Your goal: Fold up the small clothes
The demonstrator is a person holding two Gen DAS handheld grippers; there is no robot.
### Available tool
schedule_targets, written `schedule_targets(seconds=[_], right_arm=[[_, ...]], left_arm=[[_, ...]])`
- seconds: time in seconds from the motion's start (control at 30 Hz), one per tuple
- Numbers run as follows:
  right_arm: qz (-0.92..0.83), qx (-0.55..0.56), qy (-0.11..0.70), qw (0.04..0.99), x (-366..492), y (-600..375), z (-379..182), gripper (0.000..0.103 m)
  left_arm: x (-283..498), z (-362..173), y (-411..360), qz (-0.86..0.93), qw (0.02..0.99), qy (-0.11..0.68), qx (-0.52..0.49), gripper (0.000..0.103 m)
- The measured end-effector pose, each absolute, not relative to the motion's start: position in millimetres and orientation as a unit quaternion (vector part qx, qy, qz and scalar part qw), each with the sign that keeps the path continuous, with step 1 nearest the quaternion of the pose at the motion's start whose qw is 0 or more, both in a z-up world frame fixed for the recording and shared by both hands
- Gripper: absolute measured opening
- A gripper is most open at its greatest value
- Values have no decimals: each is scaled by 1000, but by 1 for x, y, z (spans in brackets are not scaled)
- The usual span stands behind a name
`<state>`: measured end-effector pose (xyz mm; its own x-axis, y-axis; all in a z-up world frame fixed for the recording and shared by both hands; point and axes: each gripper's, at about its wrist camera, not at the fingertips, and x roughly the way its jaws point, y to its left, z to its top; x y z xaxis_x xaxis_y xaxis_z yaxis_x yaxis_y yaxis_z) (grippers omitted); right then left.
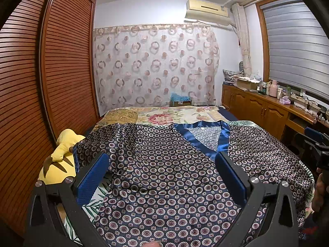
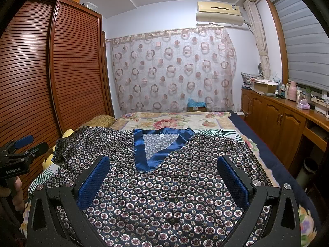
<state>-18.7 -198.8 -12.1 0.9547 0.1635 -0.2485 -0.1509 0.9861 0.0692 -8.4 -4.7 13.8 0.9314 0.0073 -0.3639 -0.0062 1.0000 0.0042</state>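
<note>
A dark navy satin shirt [image 1: 164,175] with a round flower print and a blue V-neck collar [image 1: 202,138] lies spread flat on the bed, collar at the far side. It also shows in the right wrist view [image 2: 168,195], with its collar [image 2: 148,154]. My left gripper [image 1: 162,162] is open and empty above the shirt's left half. My right gripper [image 2: 163,164] is open and empty above the shirt's middle. The left gripper also shows at the left edge of the right wrist view [image 2: 30,144], and the right gripper shows at the right edge of the left wrist view [image 1: 316,144].
A yellow plush toy [image 1: 59,160] lies at the bed's left edge under the shirt's sleeve. A floral bedspread [image 2: 174,121] covers the bed. A slatted wooden wardrobe [image 1: 41,82] stands close on the left. A wooden cabinet [image 2: 277,117] with bottles runs along the right.
</note>
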Motion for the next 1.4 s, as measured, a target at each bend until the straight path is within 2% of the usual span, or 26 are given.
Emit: schedule_targets(seconds=[0.4,0.93,1.2,1.23,1.3,1.4], right_arm=[[100,21,141,985,-9,-195,-16,103],[176,-22,188,966,33,-171,-34,103],[198,-42,211,956,61,-158,-32,103],[199,-43,212,956,62,-156,-32,103],[204,-44,217,954,67,-155,-29,103],[210,-48,219,952,75,-149,-26,103]], left_arm=[[-3,3,8,10,978,206,-1,103],[20,-42,74,16,963,267,-3,103],[38,-48,113,20,956,293,-13,103],[40,-47,119,20,956,293,-17,102],[46,-47,130,21,954,297,-22,92],[58,-46,147,17,951,308,-39,87]])
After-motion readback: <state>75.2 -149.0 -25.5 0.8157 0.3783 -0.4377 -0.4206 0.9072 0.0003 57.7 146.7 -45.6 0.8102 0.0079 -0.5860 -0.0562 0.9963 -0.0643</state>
